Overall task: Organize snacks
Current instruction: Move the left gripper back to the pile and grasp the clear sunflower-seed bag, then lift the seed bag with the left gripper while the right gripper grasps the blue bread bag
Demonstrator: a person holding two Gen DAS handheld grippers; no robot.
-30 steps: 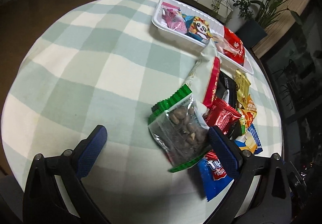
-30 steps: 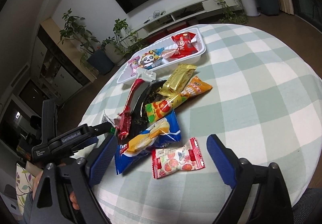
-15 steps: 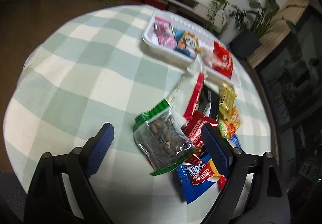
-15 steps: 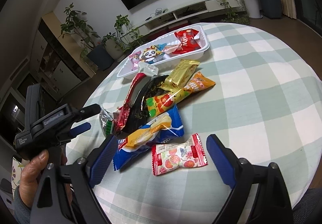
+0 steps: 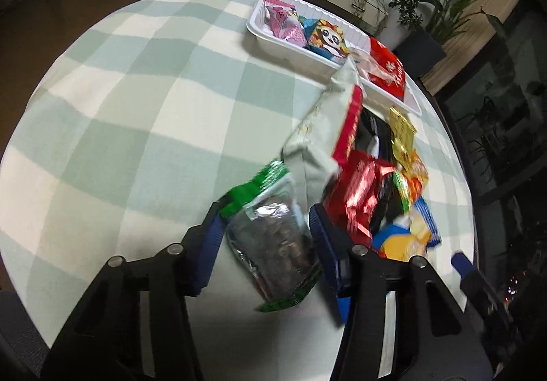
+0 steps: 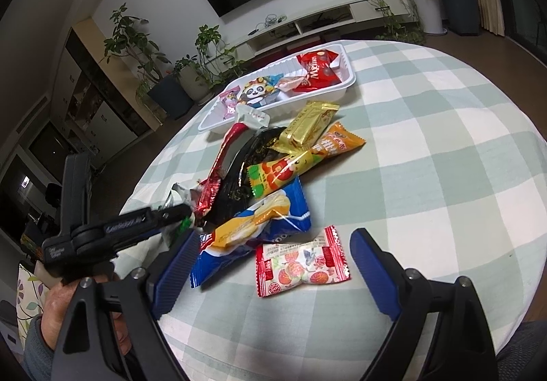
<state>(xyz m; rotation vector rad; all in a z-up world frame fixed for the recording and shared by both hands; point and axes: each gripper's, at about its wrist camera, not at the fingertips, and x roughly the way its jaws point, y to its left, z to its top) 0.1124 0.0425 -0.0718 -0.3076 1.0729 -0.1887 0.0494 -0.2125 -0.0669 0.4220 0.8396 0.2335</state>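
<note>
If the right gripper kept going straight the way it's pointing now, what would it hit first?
Most likely the small red-and-white candy packet with fruit pictures, lying on the green-and-white checked tablecloth between the open right gripper's fingers. Depth is uncertain; the blue-and-yellow snack bag lies just beside.

Both wrist cameras look steeply down, close over the bench [image 5: 143, 80], from opposite sides of the snack pile, sharing the white tray [image 6: 345, 87].

Snacks laid out ahead of both jaw pairs

A nut packet [image 5: 270, 237] lies between the left jaws, with the snack pile [image 5: 376, 182] to their right; the tray [image 5: 283, 49] sits beyond, and a candy packet [image 6: 302, 263] lies between the right jaws.
</note>
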